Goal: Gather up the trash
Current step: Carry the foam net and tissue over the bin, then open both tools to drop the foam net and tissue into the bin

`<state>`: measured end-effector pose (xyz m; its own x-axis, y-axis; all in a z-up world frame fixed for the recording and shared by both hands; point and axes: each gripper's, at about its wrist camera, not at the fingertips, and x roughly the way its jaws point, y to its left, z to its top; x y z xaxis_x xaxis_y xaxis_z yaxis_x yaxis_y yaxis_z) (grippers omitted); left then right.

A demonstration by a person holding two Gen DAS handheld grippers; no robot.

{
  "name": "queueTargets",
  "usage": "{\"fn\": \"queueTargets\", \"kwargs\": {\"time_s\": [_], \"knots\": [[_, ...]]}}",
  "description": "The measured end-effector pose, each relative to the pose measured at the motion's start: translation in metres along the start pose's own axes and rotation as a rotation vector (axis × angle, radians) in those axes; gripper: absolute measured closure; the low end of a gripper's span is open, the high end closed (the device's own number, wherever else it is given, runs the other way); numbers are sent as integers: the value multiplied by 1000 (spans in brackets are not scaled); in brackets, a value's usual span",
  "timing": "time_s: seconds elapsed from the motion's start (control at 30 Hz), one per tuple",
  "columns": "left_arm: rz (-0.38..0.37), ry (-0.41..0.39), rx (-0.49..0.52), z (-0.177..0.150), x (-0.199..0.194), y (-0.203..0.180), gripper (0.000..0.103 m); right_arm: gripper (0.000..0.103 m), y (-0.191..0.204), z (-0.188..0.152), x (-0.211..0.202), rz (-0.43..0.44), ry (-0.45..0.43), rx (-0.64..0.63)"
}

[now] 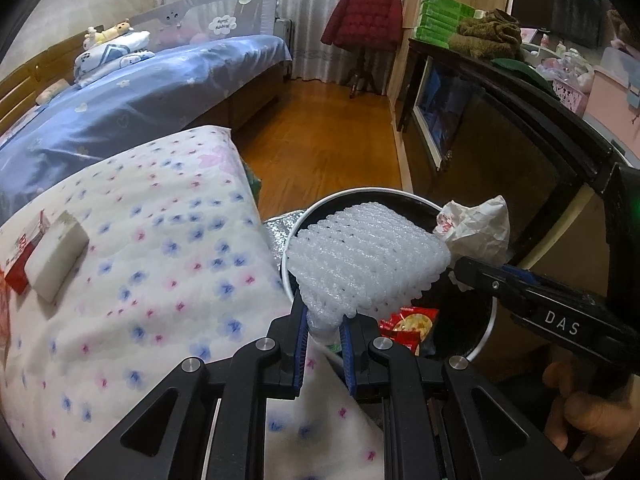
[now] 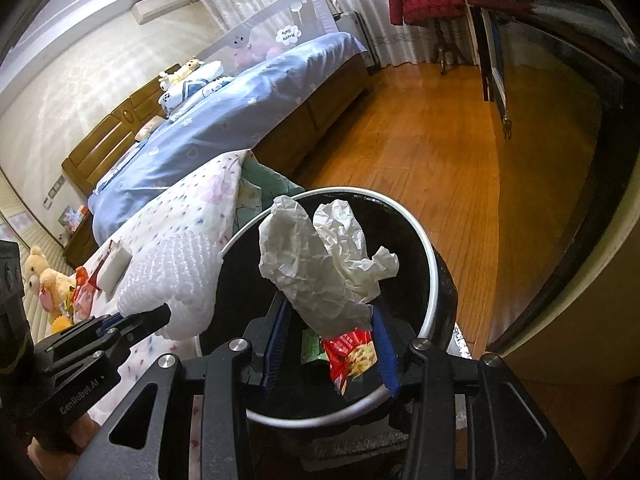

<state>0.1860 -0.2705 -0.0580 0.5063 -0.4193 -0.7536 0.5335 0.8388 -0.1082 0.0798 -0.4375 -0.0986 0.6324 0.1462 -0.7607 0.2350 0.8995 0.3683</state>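
Observation:
My left gripper (image 1: 325, 322) is shut on a white foam net sleeve (image 1: 362, 258) and holds it over the rim of a round black bin (image 1: 486, 332). My right gripper (image 2: 330, 322) is shut on a crumpled white paper (image 2: 320, 256), held above the same bin (image 2: 432, 276). A red snack wrapper (image 2: 354, 354) and a green wrapper (image 2: 311, 346) lie inside the bin. The right gripper also shows at the right of the left wrist view (image 1: 464, 268), holding the paper (image 1: 476, 226). The left gripper (image 2: 164, 314) and the foam (image 2: 172, 276) appear at the left of the right wrist view.
A floral quilt (image 1: 160, 248) covers the bed to the left, with a white block (image 1: 56, 258) and a red box (image 1: 18, 260) on it. A blue-covered bed (image 1: 140, 100) lies behind. A dark cabinet (image 1: 500, 120) stands right of the bin, on a wooden floor (image 1: 320, 132).

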Motion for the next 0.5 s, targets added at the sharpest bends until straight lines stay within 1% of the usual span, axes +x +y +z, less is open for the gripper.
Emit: {"fn": "queueTargets", "kwargs": {"time_s": [0.1, 0.13, 0.17, 0.23, 0.3, 0.33, 0.37, 0.5], "knots": [[-3, 10, 7, 4, 5, -3, 87, 61, 0, 4, 2, -5, 5, -6], [0, 12, 8, 5, 6, -3, 84, 60, 0, 5, 2, -7, 5, -6], [2, 14, 7, 5, 8, -3, 80, 57, 0, 7, 2, -12, 7, -8], [-3, 20, 2, 6, 10, -2, 76, 55, 0, 8, 1, -22, 7, -9], [1, 20, -5, 4, 10, 0, 69, 52, -2, 11, 3, -27, 6, -7], [2, 19, -8, 4, 10, 1, 62, 49, -2, 12, 3, -28, 5, -4], [4, 16, -16, 3, 9, 4, 57, 49, -3, 13, 3, -29, 5, -2], [8, 12, -35, -4, 3, 12, 56, 49, -2, 13, 3, -25, 7, 2]]}}
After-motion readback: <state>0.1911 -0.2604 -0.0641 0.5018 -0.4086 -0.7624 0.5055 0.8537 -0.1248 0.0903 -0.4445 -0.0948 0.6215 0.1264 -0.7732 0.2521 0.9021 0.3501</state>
